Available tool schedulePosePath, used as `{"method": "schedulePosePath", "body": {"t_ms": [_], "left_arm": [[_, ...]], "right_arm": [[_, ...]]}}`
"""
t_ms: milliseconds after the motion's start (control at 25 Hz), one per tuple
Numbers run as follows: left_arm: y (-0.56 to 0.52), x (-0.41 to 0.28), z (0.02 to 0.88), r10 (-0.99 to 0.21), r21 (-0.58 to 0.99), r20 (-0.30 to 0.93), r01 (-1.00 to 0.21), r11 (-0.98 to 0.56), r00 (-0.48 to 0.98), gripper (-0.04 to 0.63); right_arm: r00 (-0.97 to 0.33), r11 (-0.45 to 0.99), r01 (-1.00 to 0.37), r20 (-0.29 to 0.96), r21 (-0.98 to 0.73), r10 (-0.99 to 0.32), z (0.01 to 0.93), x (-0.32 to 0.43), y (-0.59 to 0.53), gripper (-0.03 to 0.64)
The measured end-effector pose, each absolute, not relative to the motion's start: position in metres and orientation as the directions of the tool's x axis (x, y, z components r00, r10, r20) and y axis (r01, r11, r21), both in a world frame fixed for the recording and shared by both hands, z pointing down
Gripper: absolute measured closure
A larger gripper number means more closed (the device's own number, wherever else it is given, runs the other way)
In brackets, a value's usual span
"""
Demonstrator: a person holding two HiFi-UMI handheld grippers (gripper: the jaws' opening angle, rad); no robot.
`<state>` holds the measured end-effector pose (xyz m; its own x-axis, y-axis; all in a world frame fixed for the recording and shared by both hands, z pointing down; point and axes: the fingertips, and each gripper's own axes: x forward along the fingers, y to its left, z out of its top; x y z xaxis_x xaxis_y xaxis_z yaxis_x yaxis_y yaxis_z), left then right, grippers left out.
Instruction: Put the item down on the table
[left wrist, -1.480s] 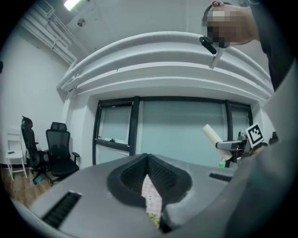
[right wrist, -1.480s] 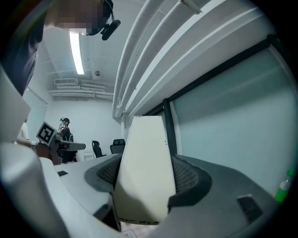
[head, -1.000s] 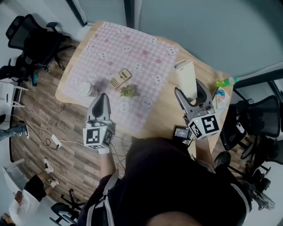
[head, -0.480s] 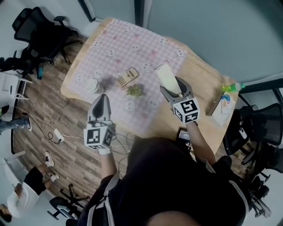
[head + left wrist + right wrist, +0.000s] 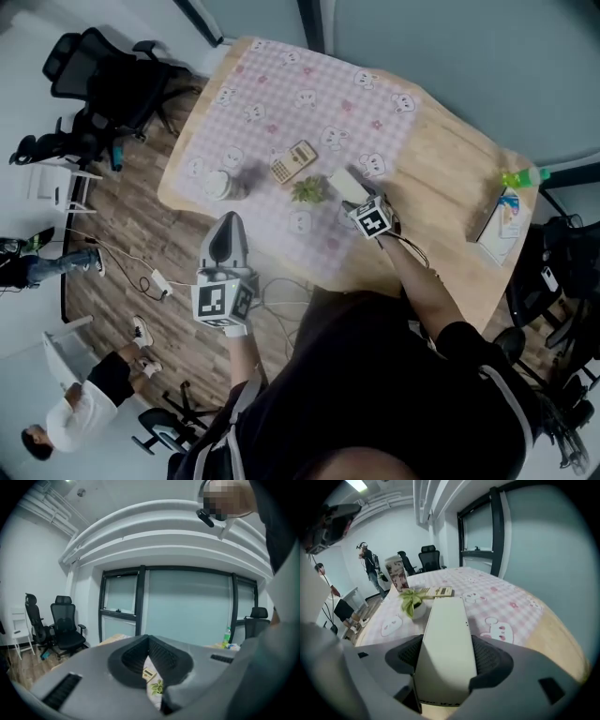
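A long white box [image 5: 343, 181] sits between the jaws of my right gripper [image 5: 358, 200], which is shut on it. In the right gripper view the white box [image 5: 446, 620] points forward and down, low over the pink checked cloth [image 5: 497, 602], and the pads of my right gripper [image 5: 446, 654] press on both its sides. Whether its far end touches the cloth I cannot tell. My left gripper [image 5: 229, 221] hangs off the table's near edge, jaws shut with nothing in them. The left gripper [image 5: 149, 648] shows only a thin slit between its pads.
On the cloth stand a small potted plant [image 5: 307, 189], just left of the box, a calculator [image 5: 293, 162] and a paper cup [image 5: 221, 185]. A green bottle [image 5: 521, 176] and a book [image 5: 501, 214] are at the table's right end [image 5: 450, 178]. Office chairs [image 5: 112, 89] and a person [image 5: 75, 417] are on the floor.
My right gripper has come down with the white box from high near the camera and moved left, close to the plant. The left gripper has hardly moved.
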<state>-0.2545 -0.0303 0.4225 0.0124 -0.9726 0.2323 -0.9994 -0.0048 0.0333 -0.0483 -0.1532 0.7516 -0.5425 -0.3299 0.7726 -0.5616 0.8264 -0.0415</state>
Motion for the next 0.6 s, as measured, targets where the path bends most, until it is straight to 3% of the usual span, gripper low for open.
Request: {"method": "schedulePosePath", "body": {"t_ms": [160, 600], "left_arm": [[-0.026, -0.255, 0.424, -0.965, 0.016, 0.263, -1.000, -0.004, 0.008, 0.601], [-0.040, -0.241, 0.424, -0.961, 0.006, 0.271, -0.998, -0.056, 0.056, 0.601]], "right_arm": [[-0.465, 0.822, -0.569, 0.823, 0.004, -0.326, 0.787, -0.040, -0.149, 0.295], [-0.485, 0.824, -0.566, 0.815, -0.017, -0.316, 0.789, -0.043, -0.146, 0.295]]}}
